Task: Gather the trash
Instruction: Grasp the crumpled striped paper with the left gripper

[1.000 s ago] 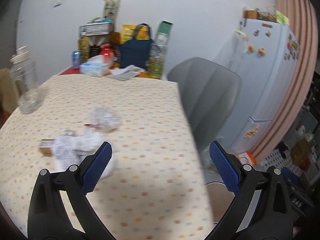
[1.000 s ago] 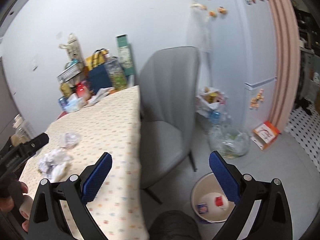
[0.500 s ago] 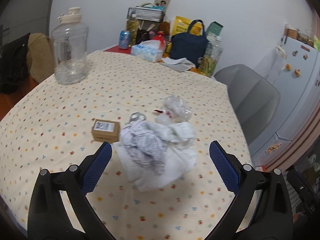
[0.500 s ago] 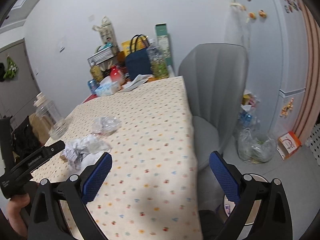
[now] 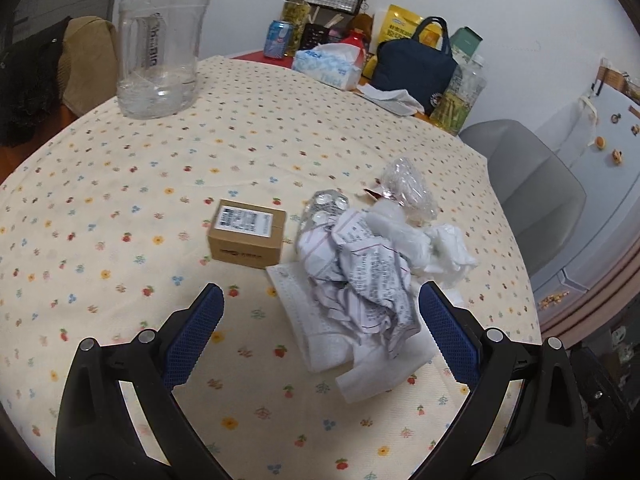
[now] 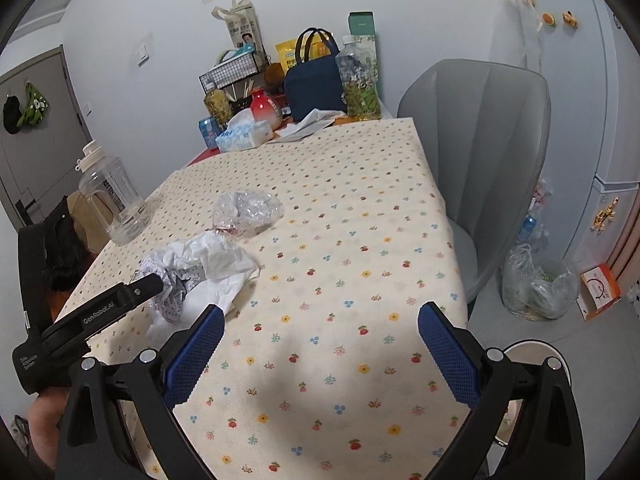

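Now that the left hand-held gripper [image 5: 320,332], jaws spread, has swung in over the crumpled paper [image 5: 360,280] on the bench [image 5: 120,184] | right hand-held gripper [image 6: 318,350] spread, empty | grasp looks imminent.

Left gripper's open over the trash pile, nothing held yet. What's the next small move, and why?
Probably ease the left gripper forward and down so its open jaws straddle the crumpled printed paper, then close. That wad lies nearest, just ahead between the fingers, atop the white mask; the cardboard box sits apart to the left.
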`<act>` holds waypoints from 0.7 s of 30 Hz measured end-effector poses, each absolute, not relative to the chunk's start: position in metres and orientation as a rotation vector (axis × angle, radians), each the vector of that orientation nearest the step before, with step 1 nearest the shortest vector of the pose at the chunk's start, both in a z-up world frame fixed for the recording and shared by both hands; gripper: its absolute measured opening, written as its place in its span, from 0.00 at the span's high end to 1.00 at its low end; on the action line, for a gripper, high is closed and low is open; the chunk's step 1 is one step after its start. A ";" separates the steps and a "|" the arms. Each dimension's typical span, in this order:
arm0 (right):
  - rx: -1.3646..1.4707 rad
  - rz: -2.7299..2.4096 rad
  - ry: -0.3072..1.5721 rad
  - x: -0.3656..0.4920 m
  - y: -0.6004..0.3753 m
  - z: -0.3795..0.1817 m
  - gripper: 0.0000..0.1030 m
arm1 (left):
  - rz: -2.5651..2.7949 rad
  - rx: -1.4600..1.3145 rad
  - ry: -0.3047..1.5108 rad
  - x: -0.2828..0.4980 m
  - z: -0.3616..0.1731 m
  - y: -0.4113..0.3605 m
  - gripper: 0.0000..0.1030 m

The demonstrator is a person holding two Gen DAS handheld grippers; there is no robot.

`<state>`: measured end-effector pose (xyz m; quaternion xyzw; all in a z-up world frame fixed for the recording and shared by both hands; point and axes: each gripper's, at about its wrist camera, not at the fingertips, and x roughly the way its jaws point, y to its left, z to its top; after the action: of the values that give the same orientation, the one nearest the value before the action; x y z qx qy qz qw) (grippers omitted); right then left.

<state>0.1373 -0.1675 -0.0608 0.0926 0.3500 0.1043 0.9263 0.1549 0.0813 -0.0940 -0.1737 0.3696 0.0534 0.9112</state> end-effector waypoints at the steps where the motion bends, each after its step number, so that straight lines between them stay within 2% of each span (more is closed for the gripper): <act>1: 0.192 0.214 0.725 0.139 -0.167 -0.063 0.08 | 0.106 -0.350 0.758 0.157 -0.094 0.078 0.06; 7: 0.191 0.222 0.753 0.145 -0.165 -0.069 0.09 | 0.092 -0.311 0.731 0.162 -0.092 0.066 0.08; 9: 0.183 0.230 0.759 0.145 -0.163 -0.068 0.11 | 0.090 -0.322 0.728 0.162 -0.091 0.068 0.19; 11: 0.176 0.238 0.759 0.145 -0.160 -0.067 0.12 | 0.074 -0.340 0.737 0.162 -0.092 0.071 0.38; 12: 0.173 0.242 0.759 0.146 -0.158 -0.067 0.13 | 0.068 -0.347 0.738 0.161 -0.091 0.073 0.43; 14: 0.173 0.257 0.765 0.147 -0.154 -0.066 0.15 | 0.058 -0.360 0.739 0.161 -0.089 0.076 0.64; 15: 0.175 0.266 0.768 0.148 -0.151 -0.065 0.15 | 0.052 -0.368 0.736 0.160 -0.087 0.079 0.70; 21: 0.166 0.322 0.773 0.154 -0.129 -0.061 0.19 | 0.023 -0.398 0.712 0.151 -0.077 0.089 0.76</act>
<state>0.1536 -0.1294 -0.0613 0.0807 0.3748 0.1563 0.9102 0.1506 0.0892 -0.0773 -0.1936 0.3464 0.0112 0.9178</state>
